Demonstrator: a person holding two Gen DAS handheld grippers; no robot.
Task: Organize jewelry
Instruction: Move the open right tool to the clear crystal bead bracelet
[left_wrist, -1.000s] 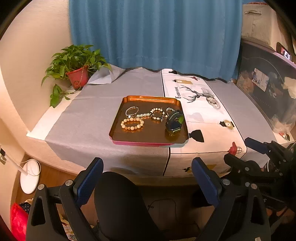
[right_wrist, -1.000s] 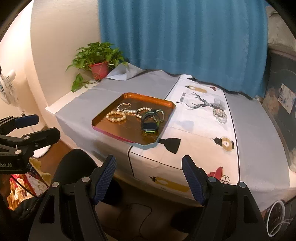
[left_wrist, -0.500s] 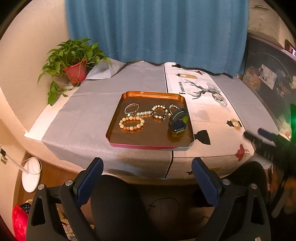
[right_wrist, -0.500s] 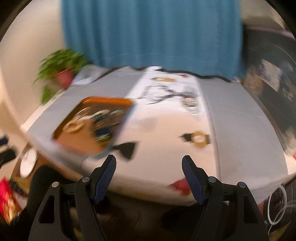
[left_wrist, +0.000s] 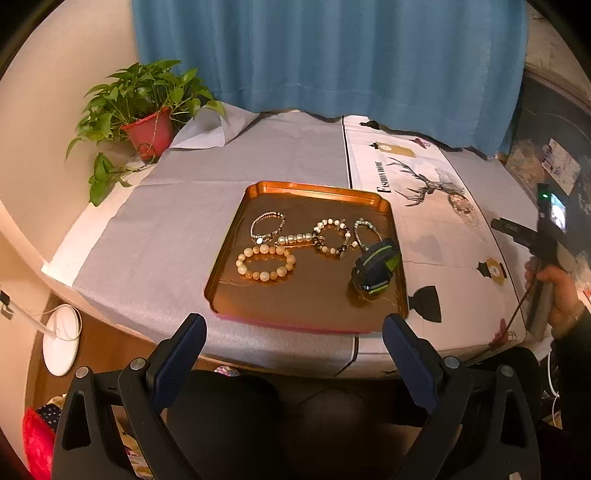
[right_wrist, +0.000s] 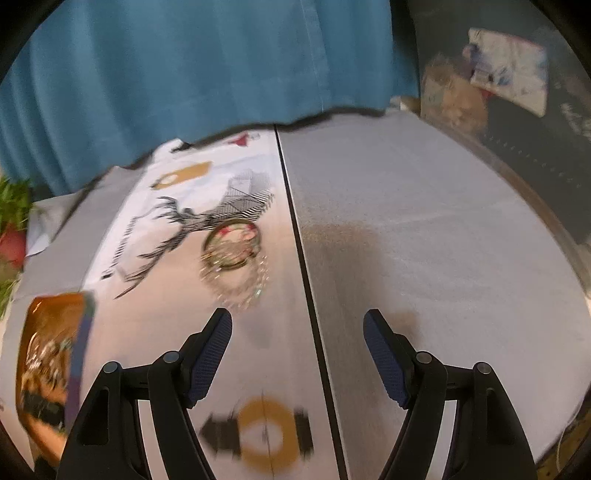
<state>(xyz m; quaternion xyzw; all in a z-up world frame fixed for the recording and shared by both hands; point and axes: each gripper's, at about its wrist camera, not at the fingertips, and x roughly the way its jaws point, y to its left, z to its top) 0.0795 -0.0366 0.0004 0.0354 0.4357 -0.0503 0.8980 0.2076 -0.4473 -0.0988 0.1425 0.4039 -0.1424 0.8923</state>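
Jewelry lies in two places. On the copper tray (left_wrist: 258, 295) I count four bead bracelets: a large cream bead bracelet (left_wrist: 266, 264) nearest, a thin silver bracelet (left_wrist: 267, 226) behind it, a mixed pearl bracelet (left_wrist: 331, 237) to the right, and a small dark one (left_wrist: 365, 229) further right. Between them lies one short pearl strand (left_wrist: 295, 239). One dark watch with a green stripe (left_wrist: 375, 271) stands at the tray's right side. Two more bangles (right_wrist: 232, 258) lie apart from the tray, on the printed cloth (right_wrist: 177, 229) beside the deer drawing; they are blurred, one gold, one sparkling, and they overlap.

The left gripper (left_wrist: 293, 349) has its two blue fingers (left_wrist: 179, 360) spread wide with nothing between them. It hangs over the near edge of the table (left_wrist: 155, 236), pointing down toward the tray. The right gripper (right_wrist: 297, 354) also has its fingers (right_wrist: 208, 356) spread apart and empty. It points down at the cloth, with the two bangles just beyond its left finger. In the left view one hand (left_wrist: 557, 291) in a dark sleeve holds the right gripper's handle at the far right, over the table's right part.

One potted plant (left_wrist: 142, 110) stands at the far left corner, and one blue curtain (left_wrist: 332, 55) hangs behind.
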